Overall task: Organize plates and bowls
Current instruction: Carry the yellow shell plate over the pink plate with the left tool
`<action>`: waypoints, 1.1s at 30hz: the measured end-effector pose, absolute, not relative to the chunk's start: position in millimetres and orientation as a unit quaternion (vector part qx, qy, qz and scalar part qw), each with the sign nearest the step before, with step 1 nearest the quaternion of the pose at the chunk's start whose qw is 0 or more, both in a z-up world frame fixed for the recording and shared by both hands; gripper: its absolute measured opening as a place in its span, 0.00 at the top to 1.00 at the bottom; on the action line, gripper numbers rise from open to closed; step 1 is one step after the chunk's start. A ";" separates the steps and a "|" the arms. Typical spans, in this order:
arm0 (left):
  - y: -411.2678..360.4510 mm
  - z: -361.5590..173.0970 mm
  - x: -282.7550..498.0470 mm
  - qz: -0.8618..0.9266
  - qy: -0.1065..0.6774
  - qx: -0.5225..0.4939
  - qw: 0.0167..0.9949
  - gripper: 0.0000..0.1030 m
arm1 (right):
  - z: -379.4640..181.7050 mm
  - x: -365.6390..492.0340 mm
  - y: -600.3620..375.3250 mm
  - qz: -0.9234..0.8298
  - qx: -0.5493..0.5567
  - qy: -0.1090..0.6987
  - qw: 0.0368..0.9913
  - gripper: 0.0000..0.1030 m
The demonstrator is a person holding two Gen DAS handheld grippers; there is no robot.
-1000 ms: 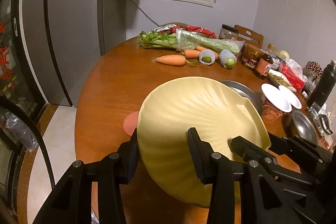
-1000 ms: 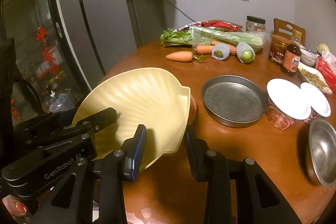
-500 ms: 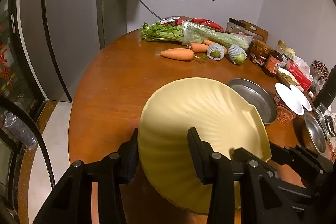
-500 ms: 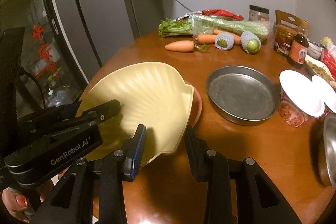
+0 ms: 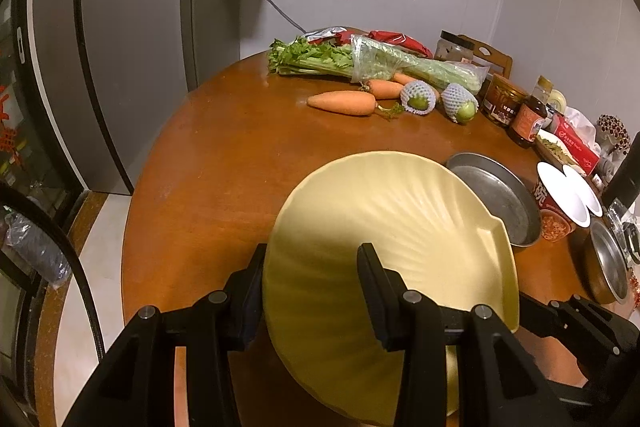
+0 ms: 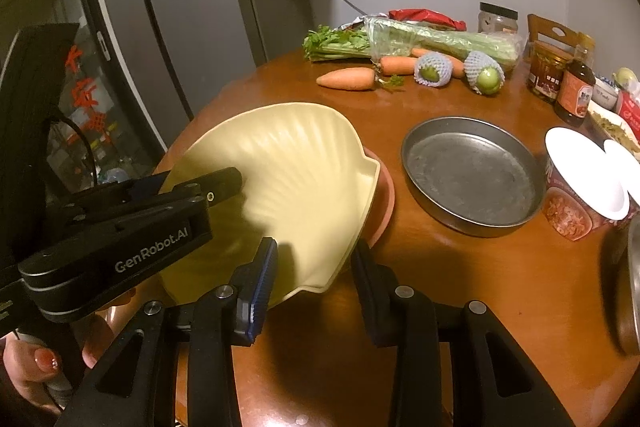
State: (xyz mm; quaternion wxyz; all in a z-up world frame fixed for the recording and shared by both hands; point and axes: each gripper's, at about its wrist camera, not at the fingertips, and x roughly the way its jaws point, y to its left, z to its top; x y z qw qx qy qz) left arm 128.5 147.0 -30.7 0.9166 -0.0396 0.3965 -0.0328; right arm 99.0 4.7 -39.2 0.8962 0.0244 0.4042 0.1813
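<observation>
A pale yellow shell-shaped plate [image 5: 392,227] is held tilted over the table by both grippers. My left gripper [image 5: 310,291] is shut on its near rim. My right gripper [image 6: 314,279] is shut on the plate's [image 6: 288,179] other edge. A pink plate [image 6: 382,195] lies flat on the table under the yellow one, mostly hidden. A round metal pan [image 6: 472,175] sits to the right, also in the left wrist view [image 5: 496,199]. A steel bowl [image 5: 608,267] stands at the far right.
The round wooden table [image 5: 224,163] carries carrots [image 5: 344,103], celery [image 5: 360,63], netted green fruit [image 5: 418,99], jars and a sauce bottle [image 5: 528,119] at the back, and lidded noodle cups [image 6: 580,183] at right. A fridge [image 5: 120,47] stands left.
Both grippers have carried the yellow plate lower and closer over the pink plate, which is now more covered. Both grips are unchanged.
</observation>
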 end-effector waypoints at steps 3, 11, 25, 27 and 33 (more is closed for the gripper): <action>148.2 -30.5 129.8 -0.029 0.394 -0.037 0.918 0.58 | -38.2 98.6 4.9 0.184 0.026 0.404 0.896 0.59; 147.0 -33.9 141.5 -0.021 0.399 -0.031 0.916 0.58 | -35.9 100.5 0.8 0.183 0.037 0.402 0.896 0.58; 158.0 -30.2 130.9 -0.007 0.390 -0.050 0.920 0.57 | -38.0 97.0 -4.7 0.184 0.045 0.408 0.893 0.54; 159.6 -29.1 127.4 -0.007 0.389 -0.052 0.920 0.57 | -37.4 95.5 -1.6 0.188 0.040 0.408 0.893 0.53; 160.7 -23.2 114.8 -0.015 0.383 -0.061 0.921 0.57 | -33.5 89.6 3.7 0.199 0.034 0.408 0.890 0.52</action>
